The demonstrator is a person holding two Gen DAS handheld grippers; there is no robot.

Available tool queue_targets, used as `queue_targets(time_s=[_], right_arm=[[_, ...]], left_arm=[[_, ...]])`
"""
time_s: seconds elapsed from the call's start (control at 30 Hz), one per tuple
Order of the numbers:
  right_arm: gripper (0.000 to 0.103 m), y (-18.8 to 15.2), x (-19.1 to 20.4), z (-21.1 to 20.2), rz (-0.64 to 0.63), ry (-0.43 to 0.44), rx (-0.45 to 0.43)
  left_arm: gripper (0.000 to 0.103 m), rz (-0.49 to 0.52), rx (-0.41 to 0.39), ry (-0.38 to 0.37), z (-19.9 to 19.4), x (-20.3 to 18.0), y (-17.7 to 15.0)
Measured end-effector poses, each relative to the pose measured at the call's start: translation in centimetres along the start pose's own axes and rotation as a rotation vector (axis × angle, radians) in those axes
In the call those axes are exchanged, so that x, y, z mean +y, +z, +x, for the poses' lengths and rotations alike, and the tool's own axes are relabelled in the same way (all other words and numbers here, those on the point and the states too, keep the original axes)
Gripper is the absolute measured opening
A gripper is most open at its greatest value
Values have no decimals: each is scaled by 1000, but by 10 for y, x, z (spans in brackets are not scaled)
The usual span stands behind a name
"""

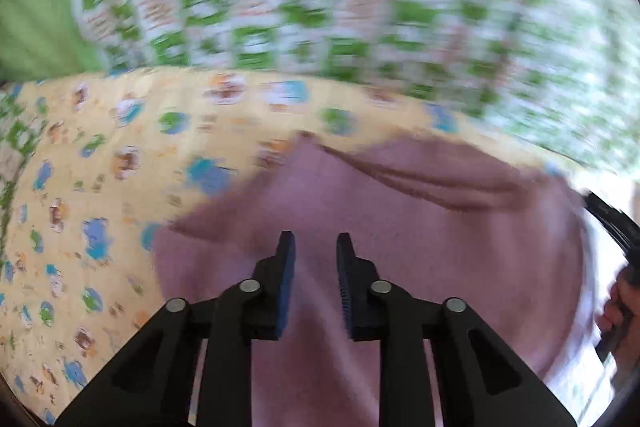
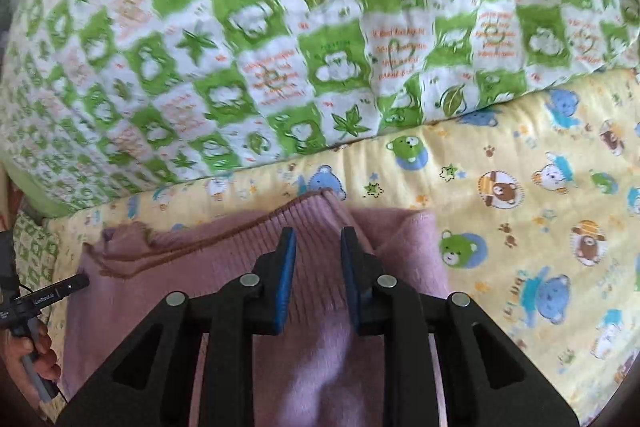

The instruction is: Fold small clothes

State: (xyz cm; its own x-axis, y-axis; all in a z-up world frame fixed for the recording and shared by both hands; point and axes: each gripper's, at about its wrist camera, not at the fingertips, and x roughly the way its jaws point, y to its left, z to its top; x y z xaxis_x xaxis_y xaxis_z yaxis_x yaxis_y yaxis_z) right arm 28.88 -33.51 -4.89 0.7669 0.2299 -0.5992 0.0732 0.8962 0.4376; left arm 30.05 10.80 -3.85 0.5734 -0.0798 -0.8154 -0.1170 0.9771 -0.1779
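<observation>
While the green-and-white patchwork quilt (image 2: 280, 39) filled 12 o'clock, the yellow bear-print sheet (image 2: 532, 211) carried the pink knitted garment (image 2: 312, 359) at 6 o'clock. Left gripper (image 1: 316, 241) and right gripper (image 2: 319, 237) hovered over it, jaws parted, pinching nothing.

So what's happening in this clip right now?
A person holds a gripper in each hand over a pink knit garment lying on a yellow bear-print sheet, beside a green-and-white quilt. The left gripper and the right gripper are both open above the fabric, gripping nothing. The garment looks partly folded, with a ribbed edge turned over.
</observation>
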Motion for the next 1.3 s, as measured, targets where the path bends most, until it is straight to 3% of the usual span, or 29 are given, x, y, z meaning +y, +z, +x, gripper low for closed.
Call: queue_targets(time_s=[0.1,0.2,0.27,0.3,0.37,0.4,0.47,0.5,0.6,0.67,0.8,0.83,0.93,1.0,1.07,1.17,1.23,1.3], right_arm=[[25,-10,10,-26,-35,136,17],[25,-29,39,-34,-137,269,93],[25,-47,64,-24,-218,349,194],[25,-57,76,-14,-254,369,256],[25,-72,88,9,-315,335,345],[25,-74,90,18,-325,294,349],[22,-66,80,31,-282,227,307],[21,-58,74,33,-253,200,273],[16,-32,42,30,-130,132,179],[15,-21,23,24,-89,60,127],[15,-13,-12,7,-6,-28,60],[15,-14,-19,0,22,-27,41],[19,-16,-26,-19,43,-4,40],[27,-20,-25,-40,11,0,31],[32,-29,-15,-54,-13,49,26],[42,-48,2,-78,-53,128,40],[43,-66,17,-85,-86,171,60],[44,-87,25,-92,-122,212,97]], left_arm=[[31,95,34,-124,-13,-30,-21],[31,179,91,-200,-2,-76,-37],[33,226,138,-196,15,-97,-43],[33,259,157,-136,29,-106,-43],[30,267,182,-63,50,-108,-36],[28,236,172,-55,55,-102,-28],[23,169,137,-44,55,-83,-15],[19,119,120,-1,55,-68,-5],[18,23,100,62,55,-25,11],[10,-18,103,52,54,-4,12],[11,-58,69,28,34,20,0],[19,-70,65,36,27,31,-6],[21,-124,49,30,-1,49,-29],[30,-139,30,25,-26,45,-53],[49,-152,9,47,-49,48,-77],[51,-187,5,67,-82,49,-114],[58,-219,30,68,-85,51,-140],[58,-213,70,134,-74,50,-151]])
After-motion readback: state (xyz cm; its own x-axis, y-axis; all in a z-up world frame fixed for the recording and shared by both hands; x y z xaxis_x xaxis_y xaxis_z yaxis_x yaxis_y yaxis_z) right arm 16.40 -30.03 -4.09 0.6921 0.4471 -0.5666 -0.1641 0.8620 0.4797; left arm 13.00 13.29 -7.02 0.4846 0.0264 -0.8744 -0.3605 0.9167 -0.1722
